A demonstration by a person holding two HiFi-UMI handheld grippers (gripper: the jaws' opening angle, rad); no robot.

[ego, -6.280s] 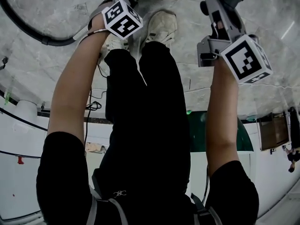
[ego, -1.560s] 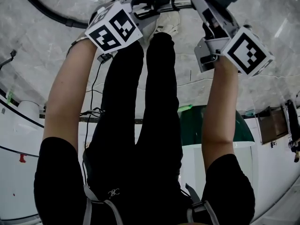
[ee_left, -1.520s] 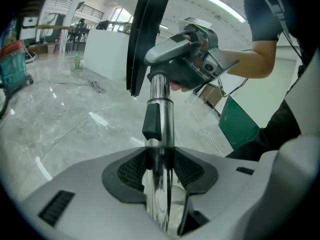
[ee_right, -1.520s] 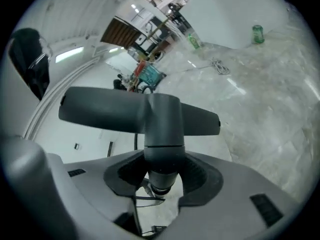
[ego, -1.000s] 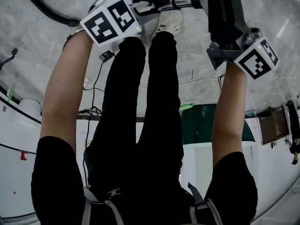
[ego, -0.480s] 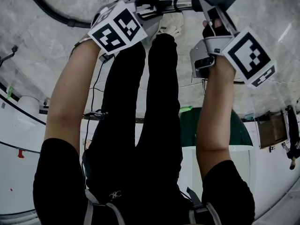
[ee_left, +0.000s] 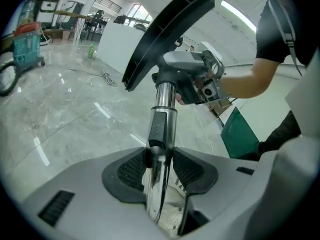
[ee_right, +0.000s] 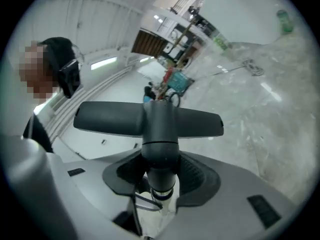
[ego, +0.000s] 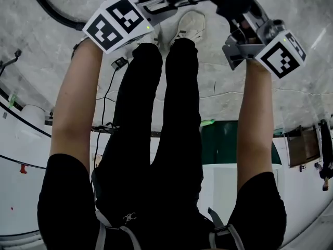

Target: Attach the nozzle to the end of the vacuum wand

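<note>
Wand (ee_left: 163, 96) and black T-shaped nozzle (ee_right: 150, 120) have come together; left gripper (ee_left: 160, 156) fingers pinch wand, right gripper (ee_right: 161, 169) fingers pinch nozzle neck.

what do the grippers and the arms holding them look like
The left gripper and right gripper both have light grey moulded bodies with black ribbed pads inside. Each carries a white cube printed with black square markers. The person wears short black sleeves. A thin black cable hangs below the left gripper.
</note>
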